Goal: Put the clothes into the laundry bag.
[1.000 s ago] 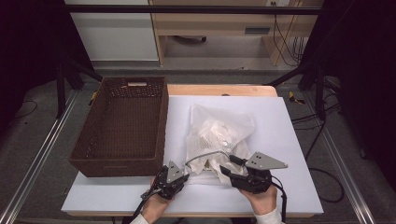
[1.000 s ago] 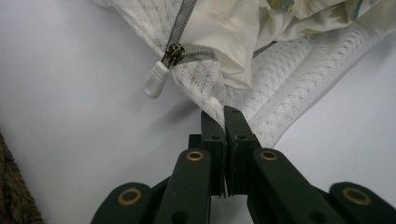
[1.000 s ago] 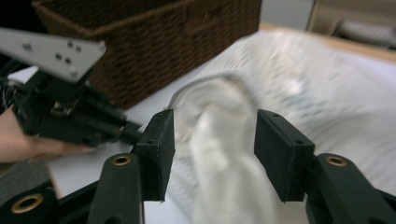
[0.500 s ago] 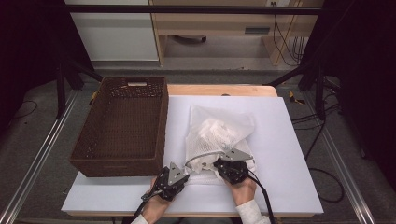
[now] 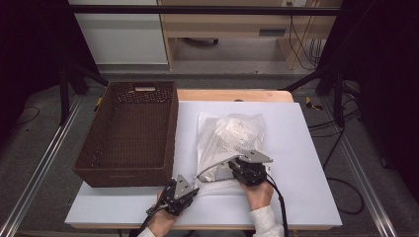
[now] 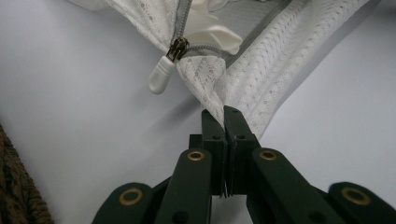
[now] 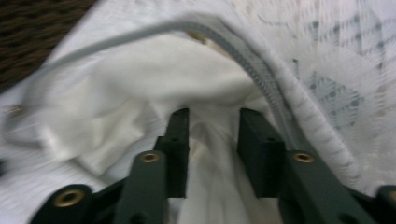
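- Low centre of the high view, the left gripper has its jaws clamped on a corner of the mesh laundry bag, beside the zipper pull.
- Just right of it, the right gripper reaches into the bag's opening, jaws apart around white cloth.
- Left of the bag sits the brown wicker basket.

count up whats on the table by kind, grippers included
wicker basket: 1
white mesh laundry bag: 1
grippers: 2, the left gripper pinching the bag's corner, the right gripper at the bag's open mouth
total: 4
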Available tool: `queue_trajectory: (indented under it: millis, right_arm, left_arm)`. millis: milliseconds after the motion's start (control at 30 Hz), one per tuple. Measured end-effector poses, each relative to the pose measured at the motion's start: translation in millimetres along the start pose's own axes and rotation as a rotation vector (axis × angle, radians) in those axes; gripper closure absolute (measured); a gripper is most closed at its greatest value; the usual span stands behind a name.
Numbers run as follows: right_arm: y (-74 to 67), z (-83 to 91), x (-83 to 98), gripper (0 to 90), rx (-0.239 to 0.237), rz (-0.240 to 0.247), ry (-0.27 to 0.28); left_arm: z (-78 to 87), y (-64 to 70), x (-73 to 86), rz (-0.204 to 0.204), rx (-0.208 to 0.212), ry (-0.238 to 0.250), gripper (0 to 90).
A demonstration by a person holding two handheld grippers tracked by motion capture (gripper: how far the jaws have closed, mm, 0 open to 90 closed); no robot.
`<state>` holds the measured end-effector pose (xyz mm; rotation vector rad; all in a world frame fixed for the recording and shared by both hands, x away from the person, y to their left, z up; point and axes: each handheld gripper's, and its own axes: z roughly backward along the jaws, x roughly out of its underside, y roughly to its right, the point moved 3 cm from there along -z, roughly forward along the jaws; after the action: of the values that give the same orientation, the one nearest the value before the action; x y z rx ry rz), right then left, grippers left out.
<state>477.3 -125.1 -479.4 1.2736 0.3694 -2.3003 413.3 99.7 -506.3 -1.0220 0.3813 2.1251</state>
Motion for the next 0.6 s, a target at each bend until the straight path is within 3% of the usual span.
queue_trajectory:
  millis: [133,200,300,367,467,533,600]
  right_arm:
    - [-15.0,19.7,-1.8,52.7,-0.061,0.029,0.044]
    - [-26.0,22.5,-2.2,52.7,-0.098,0.042,0.053]
    - [-40.8,12.9,-1.6,56.2,-0.147,0.054,0.031]
    - [-52.6,-3.7,1.6,64.4,-0.166,0.083,-0.019]
    - [-61.7,-26.7,7.3,75.5,-0.147,0.105,-0.086]
    - [-59.6,-36.6,8.7,81.1,-0.115,0.097,-0.098]
    - [-51.4,-41.4,5.3,86.8,-0.059,0.049,-0.088]
  left_arm:
    - [-0.3,0.1,-0.2,0.002,-0.004,0.002,87.6]
    - [-0.4,0.3,-0.3,0.005,-0.004,0.003,87.6]
    - [-0.3,0.5,-0.4,0.001,-0.009,0.001,87.6]
    - [-0.3,0.7,-0.5,0.001,-0.010,0.001,87.6]
    - [-0.2,0.5,-0.5,0.004,-0.010,0.000,87.6]
    - [-0.2,0.7,-0.6,0.010,-0.007,0.001,87.6]
    - [0.3,1.3,-0.7,0.006,-0.004,-0.001,87.7]
